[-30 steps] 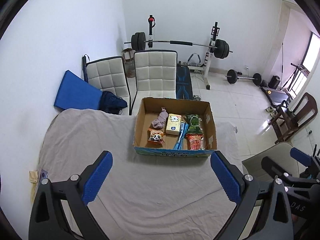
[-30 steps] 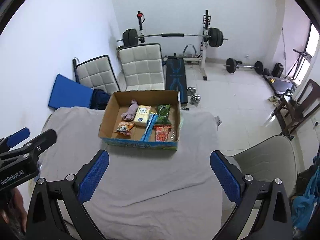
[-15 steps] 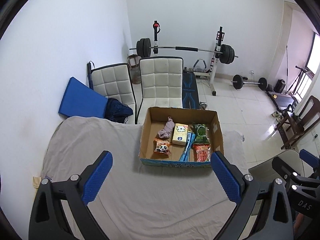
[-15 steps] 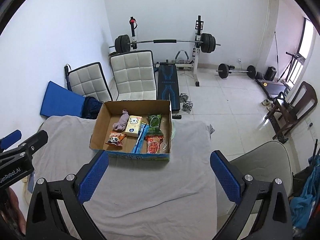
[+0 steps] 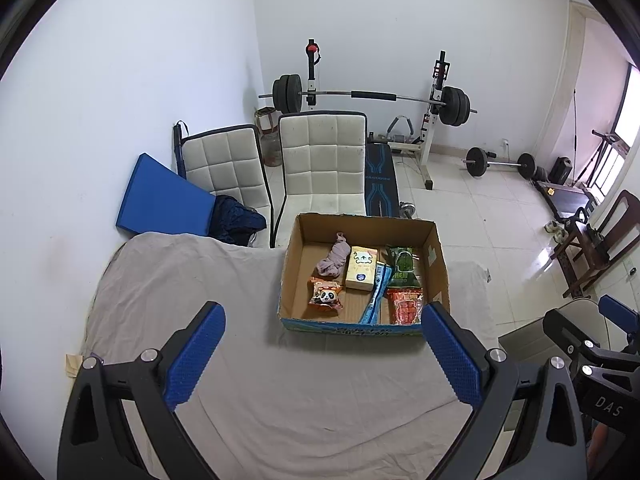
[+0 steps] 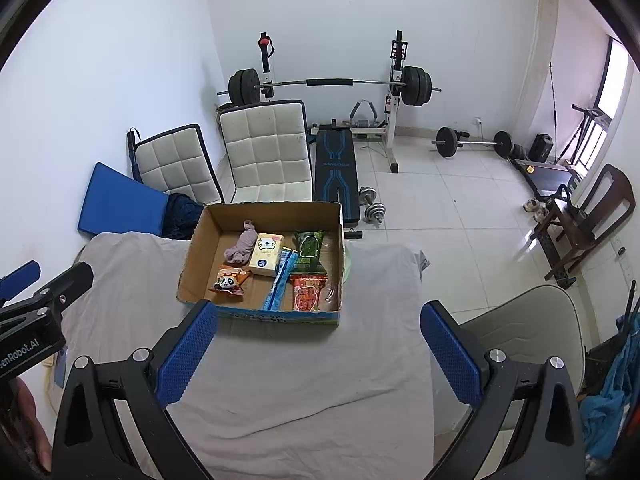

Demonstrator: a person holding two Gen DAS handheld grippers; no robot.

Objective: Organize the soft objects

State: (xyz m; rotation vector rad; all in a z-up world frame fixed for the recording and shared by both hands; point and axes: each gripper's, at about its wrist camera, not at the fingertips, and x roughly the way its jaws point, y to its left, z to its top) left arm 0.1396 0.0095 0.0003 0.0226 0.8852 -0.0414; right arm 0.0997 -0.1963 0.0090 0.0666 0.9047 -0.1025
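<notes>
A cardboard box [image 5: 434, 258] [image 6: 200, 236] sits at the far side of a table covered with a grey cloth [image 5: 280, 392] [image 6: 312, 368]. Inside lie a pinkish cloth bundle [image 5: 333, 261] [image 6: 239, 247], a yellow tissue pack [image 5: 361, 268] [image 6: 266, 255], a panda snack bag [image 5: 326, 295] [image 6: 229, 280], a blue sachet strip [image 5: 375, 294] [image 6: 282, 278], a green packet [image 5: 403, 266] [image 6: 309, 250] and a red packet [image 5: 406, 306] [image 6: 307, 293]. My left gripper [image 5: 322, 354] and right gripper [image 6: 318, 354] are both open and empty, held above the cloth, short of the box.
Two white padded chairs [image 5: 320, 160] stand behind the table, with a blue mat [image 5: 164, 200] and dark cloth beside them. A barbell rack and bench [image 6: 334, 160] stand further back. A grey chair [image 6: 520, 320] is to the table's right; a wooden chair [image 6: 592, 216] stands beyond.
Both grippers have drawn back and risen, so the box looks smaller and lower in each view. Both stay open and empty. The box contents have not moved.
</notes>
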